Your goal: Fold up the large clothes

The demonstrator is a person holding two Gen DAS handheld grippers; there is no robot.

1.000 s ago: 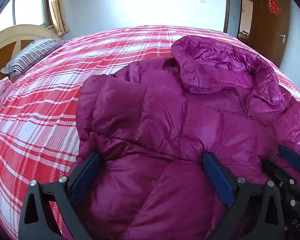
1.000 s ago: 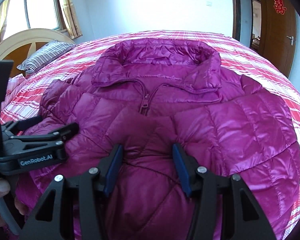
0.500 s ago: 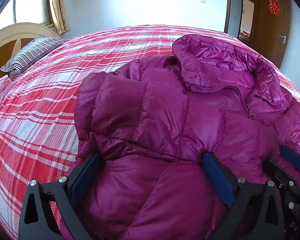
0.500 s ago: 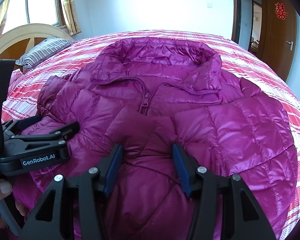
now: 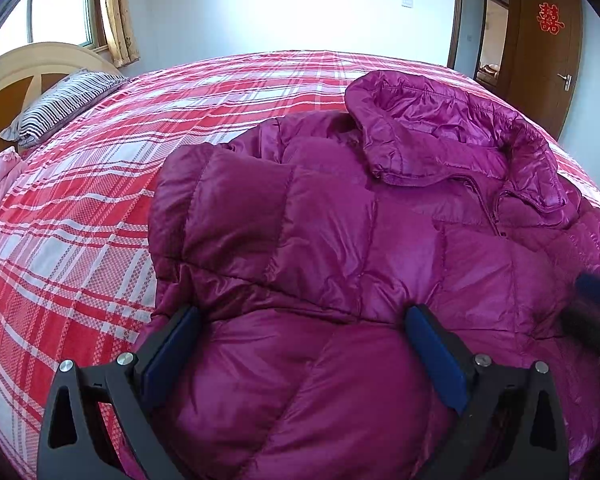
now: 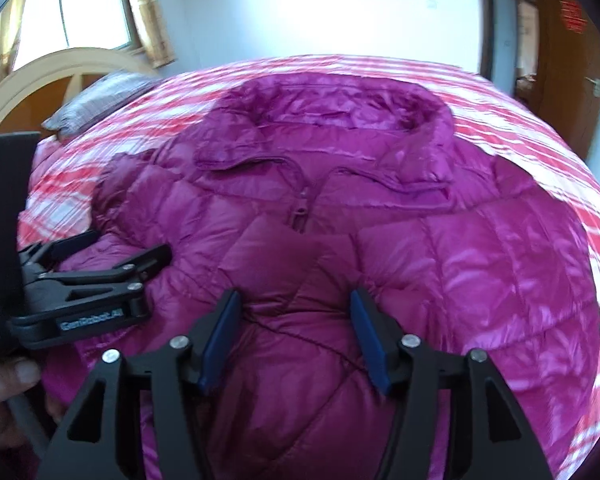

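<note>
Looking from the left wrist: the purple puffy jacket (image 5: pixel 340 260) lies on the red checked bed (image 5: pixel 80 240), collar up by the far side.
Left claw (image 5: pixel 300 344): wide apart, with puffy jacket cloth bulging between its fingers; not pinching.
Looking from the right wrist: blurry, this view.
Right claw (image 6: pixel 296 336): partly apart, with a bump of jacket between the pads; I cannot tell if it squeezes.
Done: a sleeve looks tucked over the front.
Left: folding the bottom up to the collar (image 6: pixel 324 136), I think.

The jacket (image 5: pixel 340 240) lies on the bed (image 5: pixel 80 240), with a pillow (image 5: pixel 56 108) behind-left by the headboard (image 5: pixel 20 68).
</note>
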